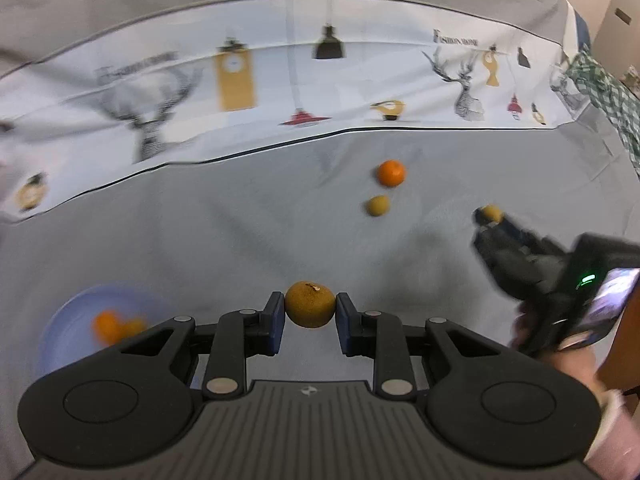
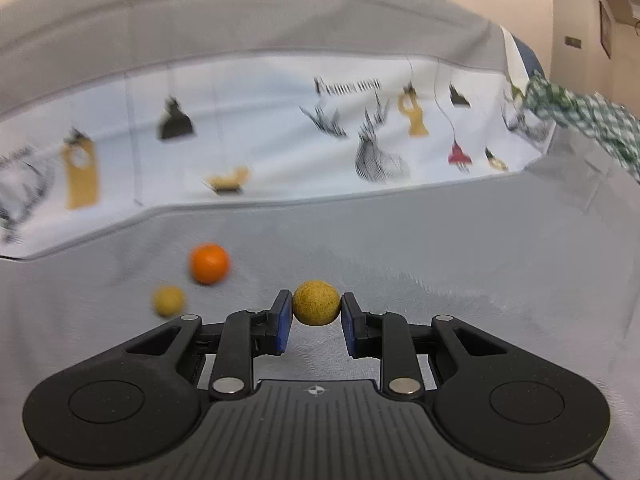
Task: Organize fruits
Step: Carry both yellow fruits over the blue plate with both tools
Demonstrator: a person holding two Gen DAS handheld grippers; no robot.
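My left gripper is shut on a brownish-yellow fruit with a small stem, held above the grey cloth. In the right wrist view my right gripper is shut on a small round tan fruit. The left wrist view shows that right gripper at the right, with the small fruit at its tip. An orange and a small yellow fruit lie on the cloth. A pale blue plate at lower left holds orange fruits.
A grey cloth covers the surface, with a white printed band of deer and lamps behind it. A green checked fabric lies at the far right. A person's hand holds the right gripper.
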